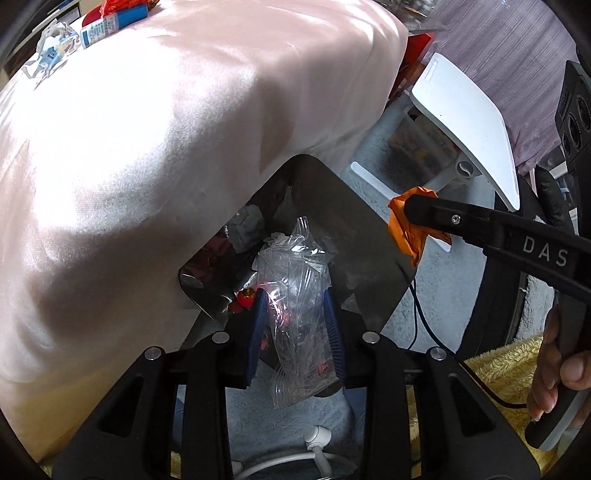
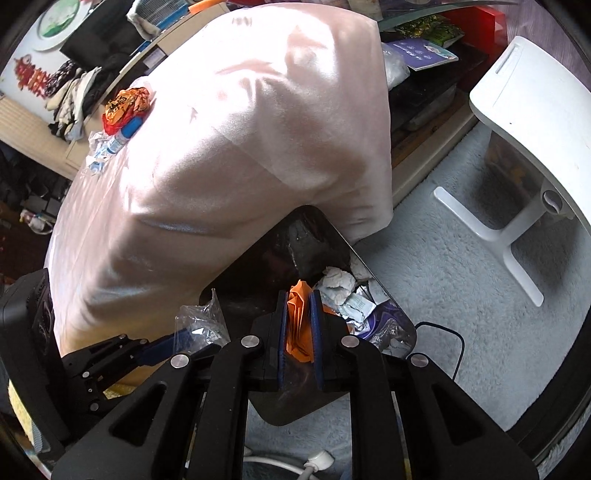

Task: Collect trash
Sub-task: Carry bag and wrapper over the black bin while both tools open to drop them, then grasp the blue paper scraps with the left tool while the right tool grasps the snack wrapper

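Observation:
A dark bin [image 1: 354, 221] stands on the floor against a pink-covered table, with crumpled paper and wrappers [image 2: 340, 280] inside. My left gripper [image 1: 293, 295] points down over the bin's mouth. Its blue pads are shut on a crumpled clear plastic bag [image 1: 295, 266]. From the right, my right gripper [image 1: 406, 210] reaches over the bin's rim, held by a hand [image 1: 561, 369]. In the right wrist view the right gripper [image 2: 299, 295] is shut on a folded orange paper [image 2: 299, 321] above the bin [image 2: 258, 266]. The left gripper [image 2: 173, 339] with the clear bag [image 2: 201, 321] shows at the lower left.
The pink-covered table [image 1: 147, 147] carries crumpled paper [image 1: 55, 44], a blue-and-white tube [image 1: 107, 27] and an orange-red wrapper [image 2: 127, 103]. A white side table [image 2: 535, 110] stands right of the bin on grey carpet [image 2: 461, 295]. A black cable [image 2: 454, 339] and a white plug [image 2: 317, 459] lie nearby.

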{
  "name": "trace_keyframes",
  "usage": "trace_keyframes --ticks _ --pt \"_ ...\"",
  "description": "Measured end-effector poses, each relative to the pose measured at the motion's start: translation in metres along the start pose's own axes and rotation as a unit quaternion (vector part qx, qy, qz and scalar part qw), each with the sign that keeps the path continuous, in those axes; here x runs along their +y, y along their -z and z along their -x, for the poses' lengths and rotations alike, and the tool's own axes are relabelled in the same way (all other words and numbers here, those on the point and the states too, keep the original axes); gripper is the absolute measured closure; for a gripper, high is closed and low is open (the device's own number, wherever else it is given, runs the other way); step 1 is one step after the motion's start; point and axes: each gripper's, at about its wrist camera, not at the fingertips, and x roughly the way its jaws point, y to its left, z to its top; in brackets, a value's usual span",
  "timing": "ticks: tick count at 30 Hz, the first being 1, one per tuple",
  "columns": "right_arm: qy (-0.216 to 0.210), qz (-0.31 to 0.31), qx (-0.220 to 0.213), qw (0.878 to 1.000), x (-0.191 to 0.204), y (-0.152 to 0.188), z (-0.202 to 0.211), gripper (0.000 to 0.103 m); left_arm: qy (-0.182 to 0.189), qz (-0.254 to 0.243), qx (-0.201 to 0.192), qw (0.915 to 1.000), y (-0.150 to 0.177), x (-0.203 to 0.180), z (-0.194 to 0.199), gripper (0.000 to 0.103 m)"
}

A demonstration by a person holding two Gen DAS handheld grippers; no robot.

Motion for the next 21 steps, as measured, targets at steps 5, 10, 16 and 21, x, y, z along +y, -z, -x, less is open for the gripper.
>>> trace_keyframes --ticks 5,10,16,21 --pt "-0.002 -0.007 -0.005 1.0 -0.002 -0.002 0.002 0.078 0.001 -0.001 -0.005 1.0 0.0 0.0 0.003 0.058" --pt "-0.001 -0.023 -0.027 0.999 -0.009 -0.004 0.014 0.058 -0.007 -0.002 -0.014 0.9999 0.002 0.001 0.012 0.045" --pt "-0.028 -0.048 -0.074 0.996 -0.02 -0.008 0.035 0.022 -0.018 0.003 -0.064 0.9978 0.003 0.011 0.06 0.021" --pt "-0.046 -0.04 -0.094 0.994 -0.009 -0.017 0.049 0.018 -0.044 0.027 -0.112 0.9924 -0.002 0.038 0.112 0.016"
